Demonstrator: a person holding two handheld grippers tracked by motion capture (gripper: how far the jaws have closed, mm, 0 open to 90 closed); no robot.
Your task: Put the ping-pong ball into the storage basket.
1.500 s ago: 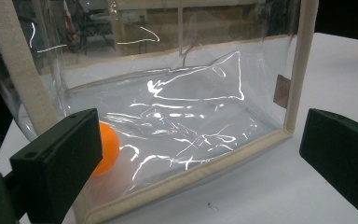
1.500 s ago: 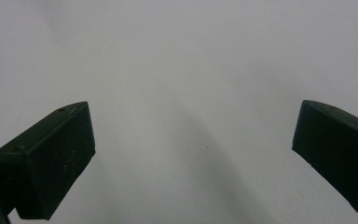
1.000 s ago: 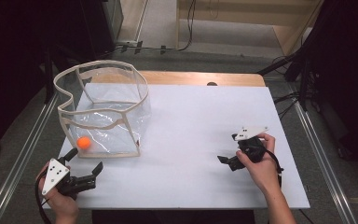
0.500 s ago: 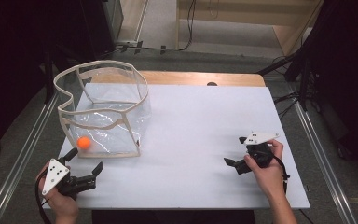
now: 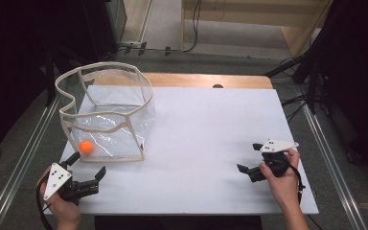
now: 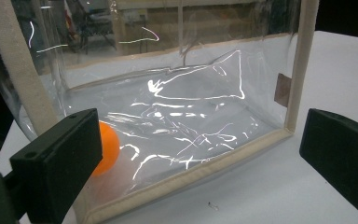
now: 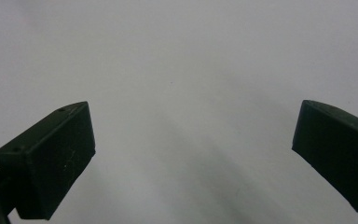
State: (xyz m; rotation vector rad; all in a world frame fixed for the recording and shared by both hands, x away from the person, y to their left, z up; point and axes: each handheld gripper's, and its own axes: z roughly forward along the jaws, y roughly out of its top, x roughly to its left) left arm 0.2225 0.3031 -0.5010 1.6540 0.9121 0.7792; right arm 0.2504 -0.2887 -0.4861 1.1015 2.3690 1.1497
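While your left gripper (image 5: 88, 164) sits at the near left corner of the white table (image 5: 211, 134), its jaws stand spread and hold nothing, aimed at the near wall of the clear bag (image 5: 106, 115). That bag, trimmed in beige, stands upright on the left part of the table, its near bottom seam just ahead of your jaw tips and its left side close to the table's left edge. The orange ball (image 5: 86, 146) lies inside the bag on its floor, in the near left corner.

Right of the bag, the table is bare white surface all the way to your right gripper (image 5: 249, 157), which rests low near the right edge, well apart from the bag. Its jaws are also spread wide and empty, pointing left across the table; your hand wraps the body from behind.

From the left gripper view you see the ball (image 6: 106, 148) partly hidden behind the left jaw, through the creased plastic, and a small brown tag (image 6: 282, 90) by the bag's right corner seam. The right gripper view gives you bare table between its parted jaws.
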